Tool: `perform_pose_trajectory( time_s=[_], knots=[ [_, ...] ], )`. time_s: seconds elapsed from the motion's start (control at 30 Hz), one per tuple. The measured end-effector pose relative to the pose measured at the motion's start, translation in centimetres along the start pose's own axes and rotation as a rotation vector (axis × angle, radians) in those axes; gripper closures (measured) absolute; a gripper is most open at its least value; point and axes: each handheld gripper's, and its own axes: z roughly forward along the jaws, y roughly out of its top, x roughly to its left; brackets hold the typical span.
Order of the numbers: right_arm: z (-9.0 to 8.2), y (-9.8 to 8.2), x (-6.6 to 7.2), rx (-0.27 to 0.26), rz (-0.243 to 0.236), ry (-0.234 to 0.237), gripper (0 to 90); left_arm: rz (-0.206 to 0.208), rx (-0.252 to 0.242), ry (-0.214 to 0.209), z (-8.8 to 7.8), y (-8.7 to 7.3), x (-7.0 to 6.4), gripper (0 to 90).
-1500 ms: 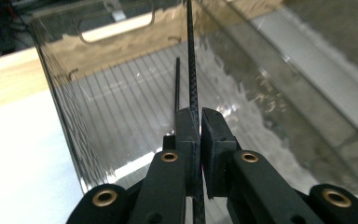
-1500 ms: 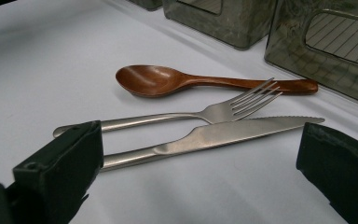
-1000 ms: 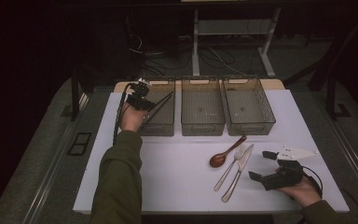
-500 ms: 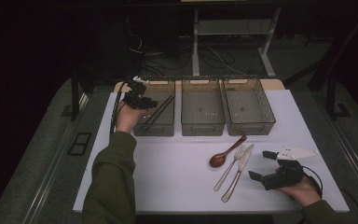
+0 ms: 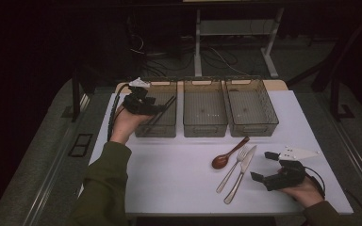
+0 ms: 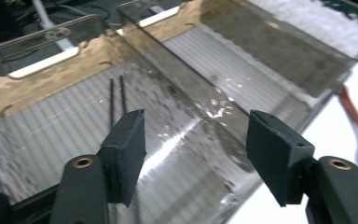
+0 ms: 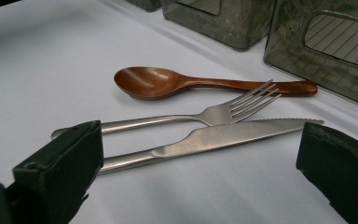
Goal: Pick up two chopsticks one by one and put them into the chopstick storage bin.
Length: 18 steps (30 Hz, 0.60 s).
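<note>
Thin black chopsticks (image 6: 116, 95) already dropped in smoky clear plastic bin (image 6: 37, 140), just beyond left claw (image 6: 196, 154), jaws just opened, empty. Brown wooden spoon (image 7: 168, 81), steel fork (image 7: 205, 114), steel knife (image 7: 223, 137) left, ahead of wide-open right claw (image 7: 200, 172).

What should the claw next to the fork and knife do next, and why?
Probably ease the right claw forward and close it on the knife. Its jaws stand open just short of the knife, which lies nearest, beside the fork and wooden spoon. The left claw, whose jaws have just been opening, holds nothing above the left bin, where the chopsticks lie.
</note>
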Motion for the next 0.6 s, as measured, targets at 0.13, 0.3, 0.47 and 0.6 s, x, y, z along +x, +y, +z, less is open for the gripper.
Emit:
perform_pose_trajectory(
  time_s=[0.13, 0.3, 0.47, 0.6],
  knots=[
    [-0.1, 0.0, 0.1, -0.004, -0.003, 0.002, 0.1, 0.021, -0.028, -0.018, -0.6, -0.9, -1.2, 31.5],
    [-0.1, -0.1, 0.2, -0.003, -0.007, 0.003, 0.1, 0.043, -0.048, -0.044, -1.1, -2.0, -2.9, 28.5],
    [-0.2, -0.1, 0.2, -0.002, -0.006, 0.002, 0.1, 0.055, -0.078, -0.067, -1.5, -3.3, -4.2, 26.1],
    [-0.2, -0.1, 0.2, -0.001, -0.007, 0.002, 0.1, 0.066, -0.097, -0.083, -1.9, -4.5, -5.2, 22.8]
  ],
)
